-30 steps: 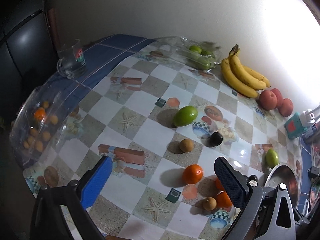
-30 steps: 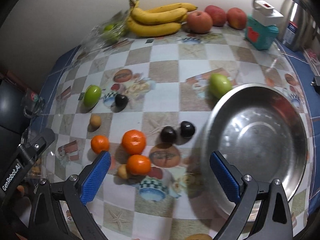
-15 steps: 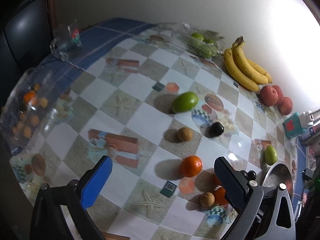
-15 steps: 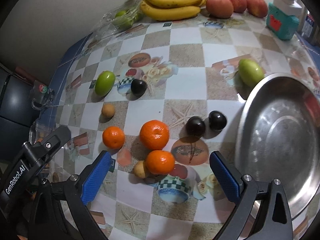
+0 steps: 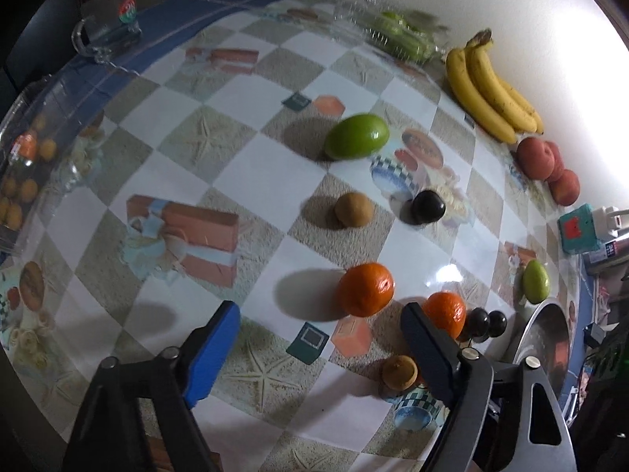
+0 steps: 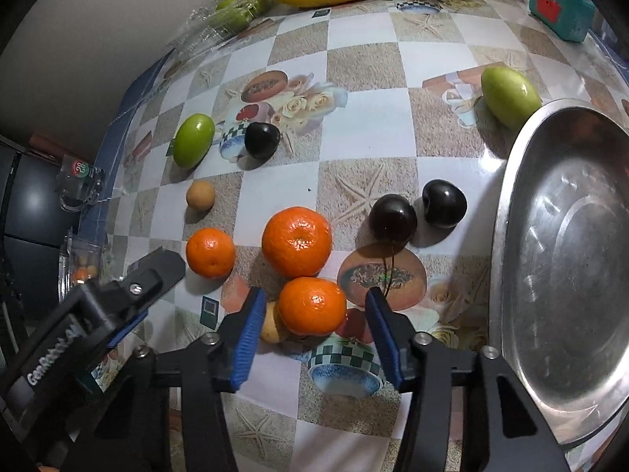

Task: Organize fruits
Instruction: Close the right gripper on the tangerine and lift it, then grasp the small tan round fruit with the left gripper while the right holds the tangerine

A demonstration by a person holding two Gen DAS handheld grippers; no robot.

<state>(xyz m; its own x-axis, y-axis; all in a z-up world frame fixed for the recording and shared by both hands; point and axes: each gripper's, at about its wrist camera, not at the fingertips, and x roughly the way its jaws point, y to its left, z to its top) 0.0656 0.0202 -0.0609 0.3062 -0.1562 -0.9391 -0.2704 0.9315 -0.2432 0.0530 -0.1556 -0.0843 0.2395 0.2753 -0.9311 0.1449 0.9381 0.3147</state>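
Observation:
Loose fruit lies on the patterned table. In the right wrist view my right gripper (image 6: pixel 312 306) is open, its blue pads either side of the nearest orange (image 6: pixel 312 306), not touching it. Behind it are a bigger orange (image 6: pixel 297 240), a smaller orange (image 6: pixel 210 252), two dark plums (image 6: pixel 393 217) and a small brown fruit (image 6: pixel 271 324). The steel bowl (image 6: pixel 511 212) is empty at the right. In the left wrist view my left gripper (image 5: pixel 318 330) is open and empty, just short of an orange (image 5: pixel 366 289).
A green mango (image 5: pixel 357 135), a brown fruit (image 5: pixel 354 209) and a plum (image 5: pixel 428 206) lie mid-table. Bananas (image 5: pixel 491 90), red apples (image 5: pixel 538 157) and a teal box (image 5: pixel 580 234) line the wall. A glass mug (image 5: pixel 106 27) and a clear box of small fruit (image 5: pixel 23 173) stand at the left.
Both grippers have moved forward and down toward the oranges. The right jaws have narrowed around the nearest orange. The left jaws have also narrowed.

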